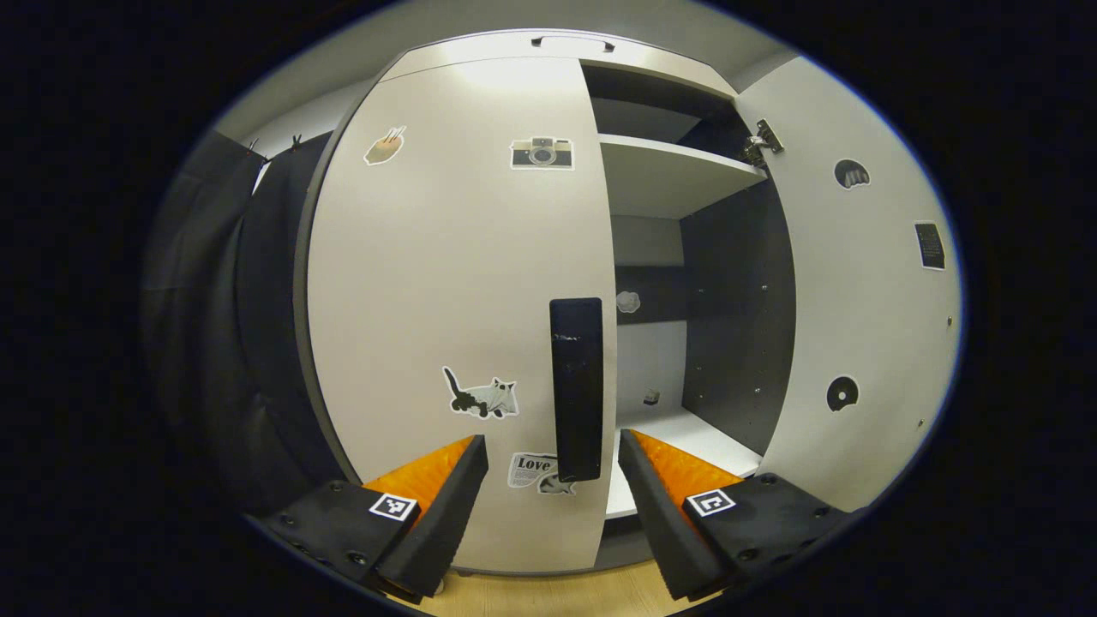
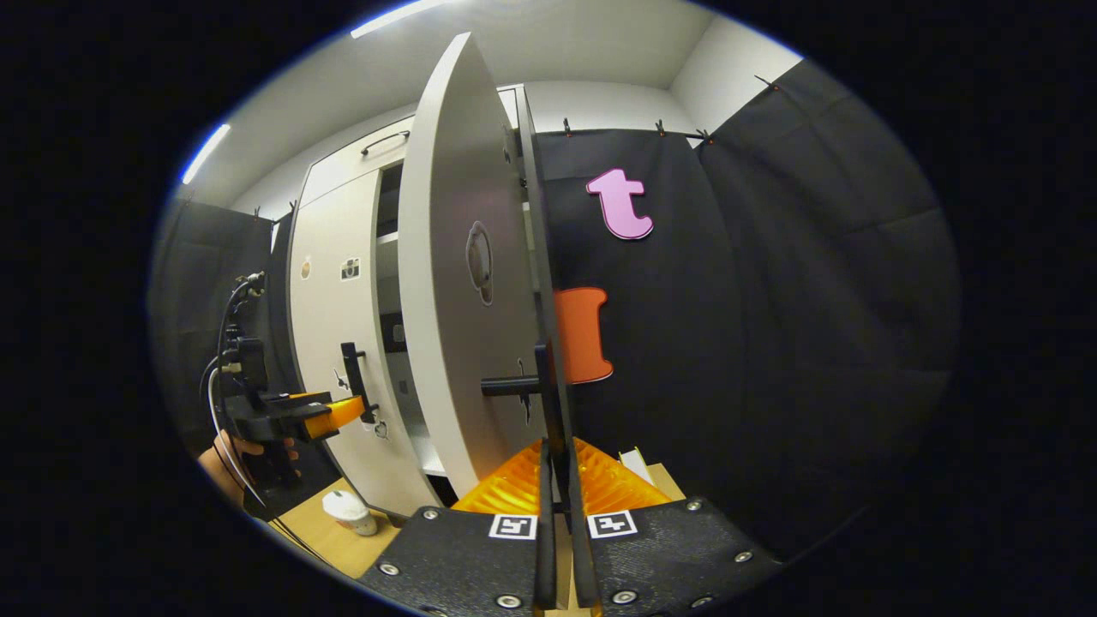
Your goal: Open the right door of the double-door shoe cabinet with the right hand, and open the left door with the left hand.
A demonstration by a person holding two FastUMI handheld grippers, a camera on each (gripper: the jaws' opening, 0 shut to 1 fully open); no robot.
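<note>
Right gripper seemingly clamps right door's handle; left door closed.

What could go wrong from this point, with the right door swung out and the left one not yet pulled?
The left gripper is open, its fingers either side of the left door handle but not pressing; closing off-centre could let it slip when pulled. The right gripper is shut on the right door handle of the wide-open right door; further pulling may strain the hinge. A cup stands on the floor near the left door's swing path.
</note>
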